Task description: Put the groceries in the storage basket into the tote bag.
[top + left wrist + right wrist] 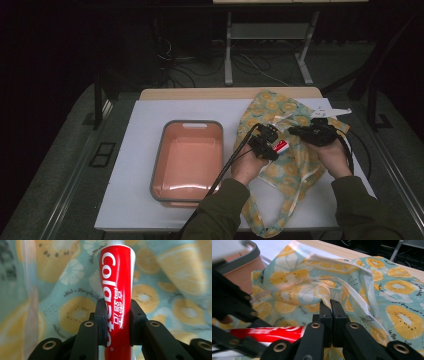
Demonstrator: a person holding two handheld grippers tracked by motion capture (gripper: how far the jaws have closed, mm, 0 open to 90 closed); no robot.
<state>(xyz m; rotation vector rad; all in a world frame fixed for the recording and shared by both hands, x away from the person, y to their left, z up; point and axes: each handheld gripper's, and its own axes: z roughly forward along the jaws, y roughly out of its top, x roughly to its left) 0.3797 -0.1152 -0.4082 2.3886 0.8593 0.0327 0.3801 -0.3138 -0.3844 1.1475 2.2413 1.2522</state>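
Black jaws of the left gripper (117,322) rise from the bottom centre of the left gripper view, nearly closed and pinching a red toothpaste tube (116,290) that stands lengthwise between them. White lettering reading "Colgate" runs along the tube, with smaller white Chinese characters beside it that are hard to read. Behind it, across the whole frame, lies the fabric bag (175,277), pale teal with yellow citrus slices and small script, too blurred to make out.

At the bottom centre of the right gripper view, the right gripper (331,312) has its jaws pressed together on a fold of the bag's cloth, close to a white edge strip; the tube lies at the lower left, held by the other gripper. On the fabric at lower right, the script reads partly "in the".

From above, both forearms in dark green sleeves (220,210) enter from the bottom right of the frame, hands side by side over the bag on the white table (135,200). An orange tub with a grey rim (187,160) sits at the frame's centre, just left of the bag
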